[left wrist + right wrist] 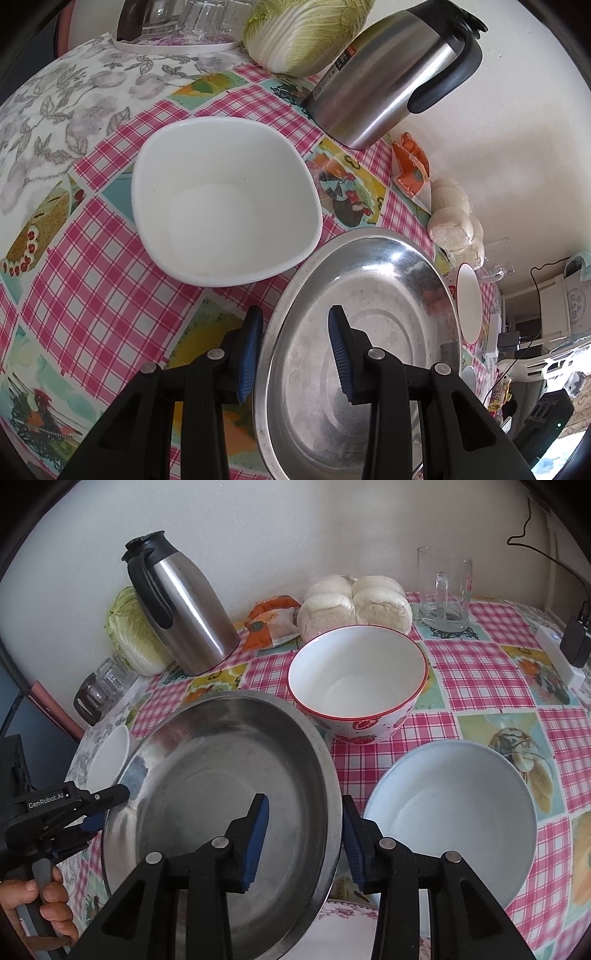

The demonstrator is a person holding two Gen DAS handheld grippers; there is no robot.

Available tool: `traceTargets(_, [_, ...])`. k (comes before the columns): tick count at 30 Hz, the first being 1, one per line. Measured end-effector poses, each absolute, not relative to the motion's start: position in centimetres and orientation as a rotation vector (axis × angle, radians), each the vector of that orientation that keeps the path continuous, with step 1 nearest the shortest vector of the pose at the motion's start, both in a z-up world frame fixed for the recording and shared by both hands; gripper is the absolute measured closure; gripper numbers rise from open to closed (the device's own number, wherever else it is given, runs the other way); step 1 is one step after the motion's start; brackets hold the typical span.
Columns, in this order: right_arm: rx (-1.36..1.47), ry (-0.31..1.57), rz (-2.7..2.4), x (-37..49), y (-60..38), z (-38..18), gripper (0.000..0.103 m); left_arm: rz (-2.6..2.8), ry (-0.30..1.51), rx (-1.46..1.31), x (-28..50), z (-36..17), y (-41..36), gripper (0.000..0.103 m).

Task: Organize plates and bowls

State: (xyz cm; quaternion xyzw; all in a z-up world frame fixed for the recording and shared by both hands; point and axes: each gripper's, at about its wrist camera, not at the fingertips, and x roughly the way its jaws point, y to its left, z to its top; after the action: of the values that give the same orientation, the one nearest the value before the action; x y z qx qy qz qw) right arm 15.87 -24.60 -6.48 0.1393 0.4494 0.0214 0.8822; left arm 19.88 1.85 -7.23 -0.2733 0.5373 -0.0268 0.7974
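Both grippers, left gripper (295, 354) and right gripper (304, 843), straddle the steel plate (221, 775) rim, jaws unclenched; bowls unstacked, nothing sorted yet.

**Handheld tongs: construction and markings**

Both tongs, left (295, 354) and right (304, 840), have matte black linkage arms with silver pivot screws and ribbed blue pads (256, 843). White "GenRobot.AI" lettering marks the left body; bare-skinned fingers (51, 915) wrap its grey handle.
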Motion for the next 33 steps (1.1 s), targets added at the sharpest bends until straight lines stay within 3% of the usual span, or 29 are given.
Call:
traceTargets(13, [0.298, 0.902, 0.030, 15.8, -24.8, -6.4, 0.061, -0.065, 1.146, -0.576, 20.1, -7.2, 1.7, 0.066])
traceTargets(33, [0.277, 0.868, 0.028, 15.4, -24.7, -5.4, 0.051, -0.060, 1.132, -0.550, 19.9, -5.9, 2.0, 0.063])
